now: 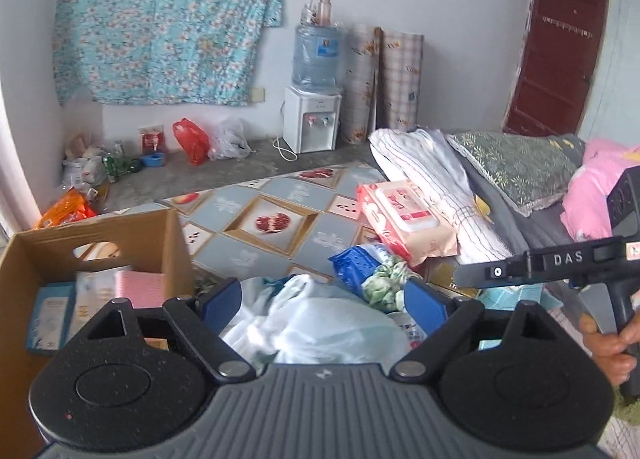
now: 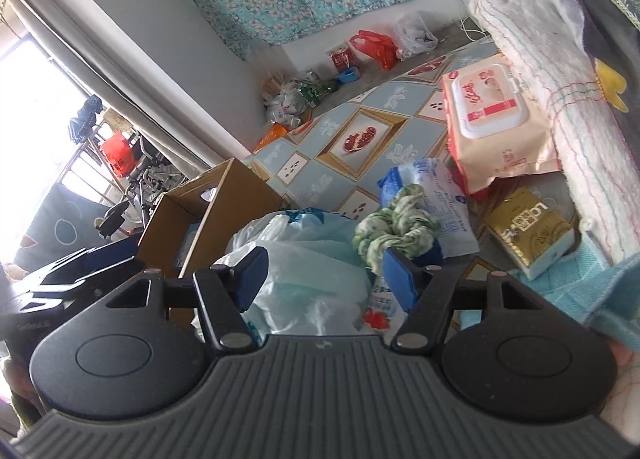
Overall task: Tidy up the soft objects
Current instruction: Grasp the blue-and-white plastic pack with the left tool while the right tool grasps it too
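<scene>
both tongs, left (image 1: 322,295) and right (image 2: 320,273), gape apart above a crumpled plastic bag (image 1: 316,323).

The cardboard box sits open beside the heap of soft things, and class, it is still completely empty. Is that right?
Not quite. The cardboard box is open and beside the heap, but it is not empty: the left wrist view shows a pink cloth and flat packets already inside. The white plastic bag still lies outside it, between the open left gripper's fingers.
</scene>
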The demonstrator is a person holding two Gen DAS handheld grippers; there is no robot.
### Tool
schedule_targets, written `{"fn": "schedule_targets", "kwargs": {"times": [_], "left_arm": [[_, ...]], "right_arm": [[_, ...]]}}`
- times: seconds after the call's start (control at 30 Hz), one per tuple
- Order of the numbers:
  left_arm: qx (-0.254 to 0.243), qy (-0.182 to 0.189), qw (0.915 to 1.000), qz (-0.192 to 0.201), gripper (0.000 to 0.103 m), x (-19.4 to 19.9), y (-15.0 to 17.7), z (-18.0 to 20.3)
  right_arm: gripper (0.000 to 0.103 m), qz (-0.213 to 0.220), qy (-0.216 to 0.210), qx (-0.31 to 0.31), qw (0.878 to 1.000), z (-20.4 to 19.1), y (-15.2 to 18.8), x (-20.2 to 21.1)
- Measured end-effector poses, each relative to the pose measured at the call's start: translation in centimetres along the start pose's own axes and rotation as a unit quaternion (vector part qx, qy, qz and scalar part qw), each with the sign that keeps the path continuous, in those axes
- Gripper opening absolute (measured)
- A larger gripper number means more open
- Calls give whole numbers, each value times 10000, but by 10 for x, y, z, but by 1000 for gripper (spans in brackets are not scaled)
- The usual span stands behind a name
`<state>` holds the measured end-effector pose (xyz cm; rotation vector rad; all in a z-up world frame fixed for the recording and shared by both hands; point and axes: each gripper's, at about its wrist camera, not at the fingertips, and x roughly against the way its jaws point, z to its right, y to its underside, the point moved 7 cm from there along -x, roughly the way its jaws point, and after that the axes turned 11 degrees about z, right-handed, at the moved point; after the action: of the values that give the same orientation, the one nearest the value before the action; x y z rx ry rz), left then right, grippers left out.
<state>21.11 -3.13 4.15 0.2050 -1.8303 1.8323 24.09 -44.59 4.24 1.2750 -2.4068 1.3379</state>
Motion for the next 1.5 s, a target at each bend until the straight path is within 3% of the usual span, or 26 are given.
{"fn": "schedule_targets", "kwargs": {"times": [0.07, 0.3, 0.6, 0.83, 1.0, 1.2, 1.4, 1.5], "left_arm": [[3, 0, 10000, -63, 88, -11, -1, 6], [61, 35, 9995, -292, 70, -52, -12, 14], [407, -138, 9962, -761, 68, -111, -10, 0], [390, -183, 9941, -998, 68, -138, -2, -8], [420, -68, 9920, -1191, 68, -155, 2, -9], [406, 226, 9883, -1452, 70, -171, 9, 7], [451, 340, 9858, -1581, 70, -182, 12, 19], [526, 306, 9847, -1633, 70, -187, 12, 21]], "right_arm": [[59, -11, 3, -7, 10000, 6, -1, 1], [48, -231, 57, 87, 9997, 24, -5, -27], [40, -647, -86, 383, 9971, 23, -24, -107], [39, -1209, -137, 411, 9917, 37, -6, -162], [40, -1425, -392, 330, 9885, 38, 7, -141], [43, -1597, -196, 194, 9868, 50, 16, -104], [50, -966, -127, 255, 9949, 56, -17, -73], [51, -802, 110, 363, 9961, 66, -29, -79]]}}
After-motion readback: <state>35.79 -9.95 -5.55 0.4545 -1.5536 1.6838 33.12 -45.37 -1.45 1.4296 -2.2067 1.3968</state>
